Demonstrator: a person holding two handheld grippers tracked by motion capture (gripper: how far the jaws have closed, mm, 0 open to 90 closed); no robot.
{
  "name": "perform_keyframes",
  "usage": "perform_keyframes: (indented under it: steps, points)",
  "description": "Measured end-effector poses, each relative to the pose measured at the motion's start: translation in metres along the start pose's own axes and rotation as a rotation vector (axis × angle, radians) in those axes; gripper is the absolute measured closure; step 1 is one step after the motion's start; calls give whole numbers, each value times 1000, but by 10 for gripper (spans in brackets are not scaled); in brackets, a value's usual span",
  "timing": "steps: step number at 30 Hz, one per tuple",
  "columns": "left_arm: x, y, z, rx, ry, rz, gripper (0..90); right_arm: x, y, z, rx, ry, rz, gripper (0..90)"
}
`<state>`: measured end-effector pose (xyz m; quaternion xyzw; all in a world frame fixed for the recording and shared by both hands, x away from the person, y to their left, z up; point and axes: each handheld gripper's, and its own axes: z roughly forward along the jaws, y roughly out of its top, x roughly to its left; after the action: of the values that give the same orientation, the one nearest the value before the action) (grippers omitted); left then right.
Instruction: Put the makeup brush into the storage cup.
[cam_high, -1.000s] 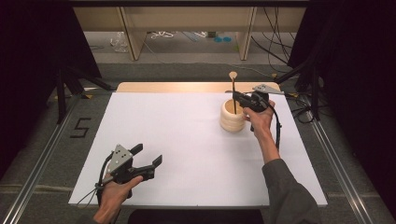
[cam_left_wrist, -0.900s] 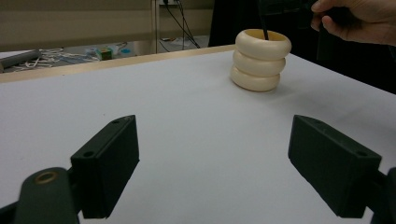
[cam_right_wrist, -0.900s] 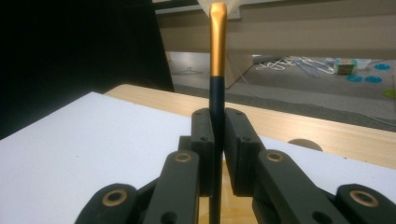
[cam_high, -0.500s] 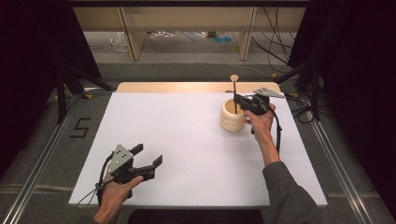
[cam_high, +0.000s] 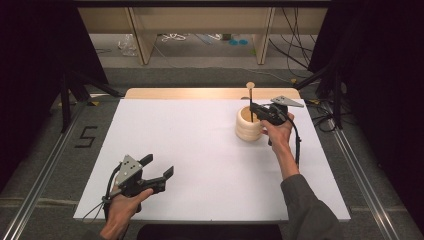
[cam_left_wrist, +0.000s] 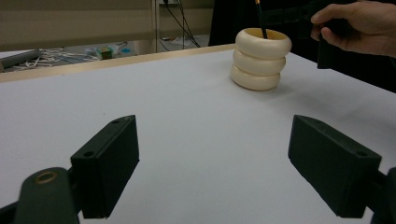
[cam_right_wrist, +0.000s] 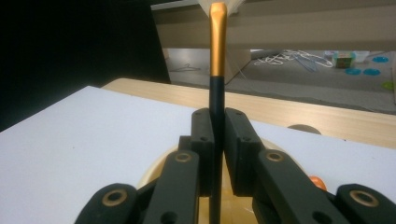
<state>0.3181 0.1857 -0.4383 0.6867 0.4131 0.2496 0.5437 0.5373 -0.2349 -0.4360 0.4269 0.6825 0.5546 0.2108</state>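
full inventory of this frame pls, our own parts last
holder: 1, cream, ribbed; on the sheet, far right.
brush: 1, black handle, gold ferrule; upright in the holder, clamped by the right gripper.
sheet: 1, white; covers the table.
table: 1, light wood; edge shows beyond the sheet.
left gripper: 1, black; open, near left, nothing between its jaws.
right gripper: 1, black; shut on the brush above the holder.
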Motion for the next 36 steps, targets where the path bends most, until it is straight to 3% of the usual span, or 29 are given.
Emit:
perform_keyframes:
  steps: [8, 20, 22, 27, 30, 36]
  points:
    - [0, 0, 0, -1, 0, 2, 160, 0, -4, -3, 13, -1, -8, 824]
    - [0, 0, 0, 0, 0, 2, 160, 6, 7, -21, 12, -34, 26, 520]
    - [0, 0, 0, 0, 1, 0, 160, 8, 9, -25, 11, -46, 13, 494]
    - [-1, 0, 1, -2, 1, 0, 160, 22, 15, -40, 20, -42, -13, 368]
    - [-1, 1, 0, -4, 2, -1, 160, 30, 16, -47, 34, -40, 2, 296]
    - [-1, 1, 0, -7, 0, -3, 160, 41, 15, -58, 34, -35, -17, 244]
